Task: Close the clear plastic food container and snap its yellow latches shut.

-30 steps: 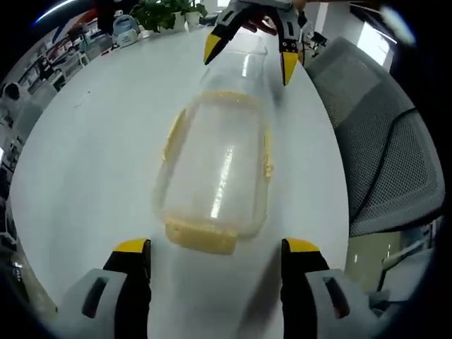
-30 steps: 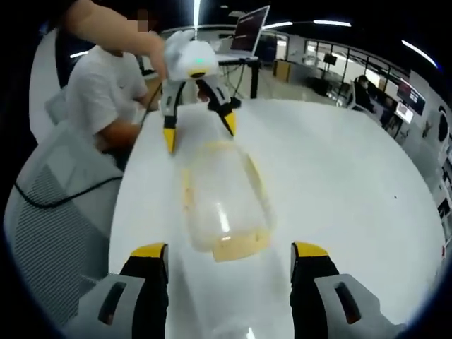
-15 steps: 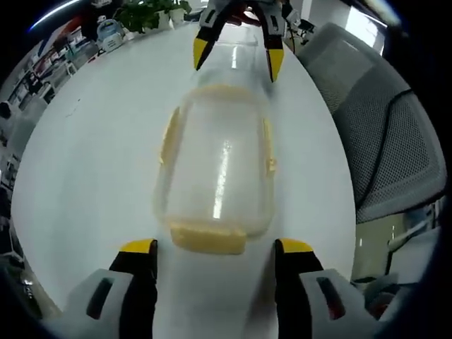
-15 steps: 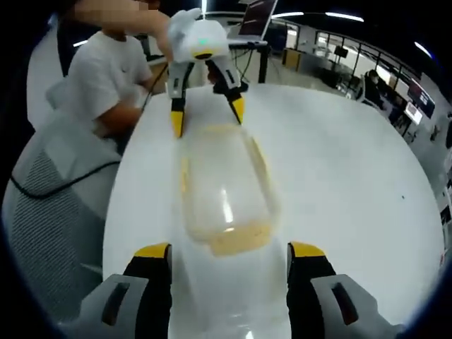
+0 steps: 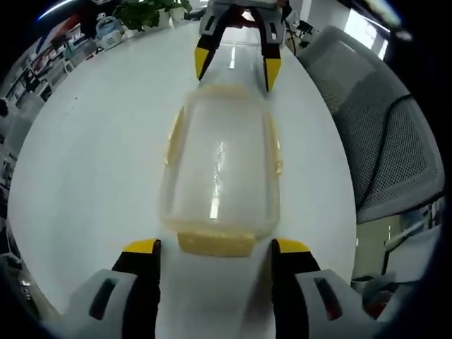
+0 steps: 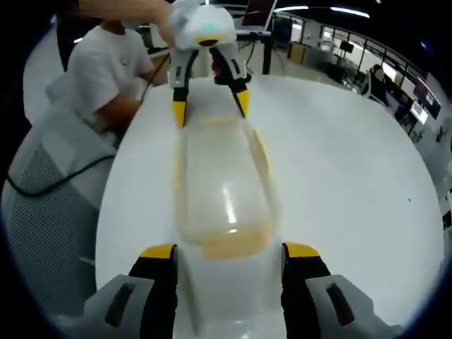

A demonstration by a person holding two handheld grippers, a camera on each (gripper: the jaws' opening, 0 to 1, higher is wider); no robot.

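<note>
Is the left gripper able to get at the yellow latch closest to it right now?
Probably yes. The left gripper is open, and the near yellow latch of the container lies right between its jaw tips on the white table, nothing in between.

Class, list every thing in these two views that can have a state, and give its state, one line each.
clear food container: lid on top, lying flat on the white table.
end latch: sticking out flat, not yet snapped.
left gripper: open, jaws flanking that latch.
right gripper: open, at the opposite end.

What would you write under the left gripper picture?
Two open grippers, left and right, face each other across a clear container.
</note>
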